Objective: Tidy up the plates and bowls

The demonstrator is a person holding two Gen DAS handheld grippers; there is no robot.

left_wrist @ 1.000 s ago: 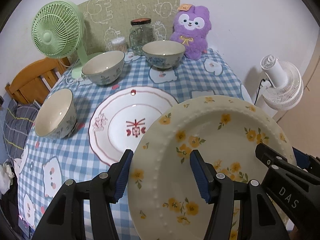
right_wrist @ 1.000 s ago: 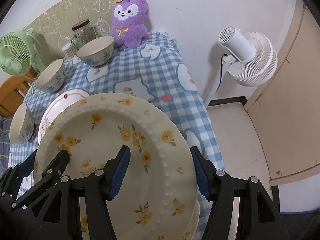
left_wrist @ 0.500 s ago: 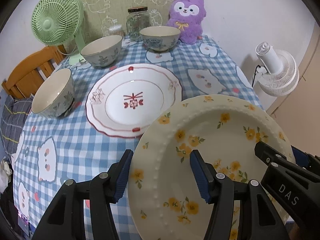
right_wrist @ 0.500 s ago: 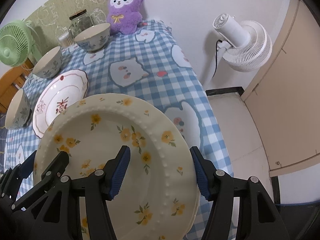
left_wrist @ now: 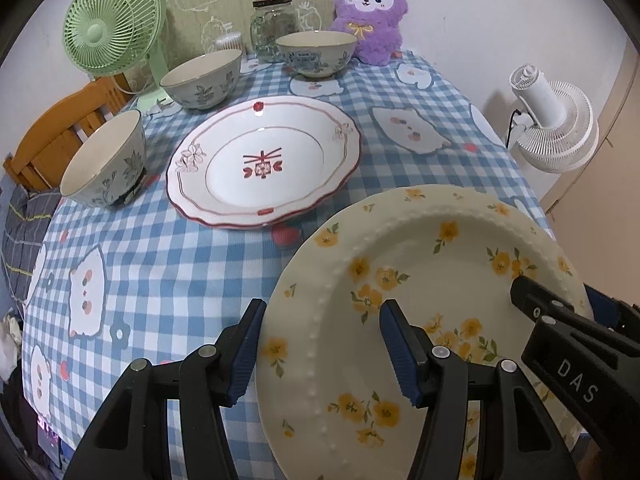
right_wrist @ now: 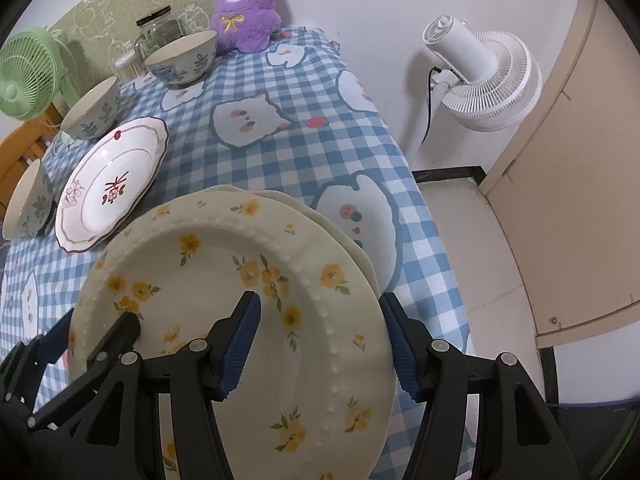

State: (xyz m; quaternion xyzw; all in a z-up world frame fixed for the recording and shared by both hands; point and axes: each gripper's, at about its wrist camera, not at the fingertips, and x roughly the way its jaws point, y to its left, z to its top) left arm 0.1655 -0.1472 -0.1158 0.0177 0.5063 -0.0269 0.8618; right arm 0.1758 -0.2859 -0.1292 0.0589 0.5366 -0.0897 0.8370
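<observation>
A cream plate with yellow flowers (left_wrist: 420, 288) (right_wrist: 224, 268) is held over the near right of the table, tilted. My left gripper (left_wrist: 320, 344) grips its left rim and my right gripper (right_wrist: 320, 340) grips its right rim, a finger on each side of the plate. Another cream plate (right_wrist: 340, 236) lies right under it on the cloth. A white plate with red trim (left_wrist: 264, 160) (right_wrist: 108, 184) lies mid-table. Three patterned bowls (left_wrist: 106, 160) (left_wrist: 202, 78) (left_wrist: 316, 54) stand at the left and back.
The table has a blue checked cloth (left_wrist: 160, 264). A green fan (left_wrist: 112, 24), a glass jar (left_wrist: 272, 28) and a purple plush (left_wrist: 368, 12) stand along the back. A white floor fan (right_wrist: 480, 72) stands right of the table. A wooden chair (left_wrist: 56, 128) is at the left.
Both grippers with the flowered plate have drawn back toward the near edge and come lower. The plate underneath has come into sight in the right wrist view.
</observation>
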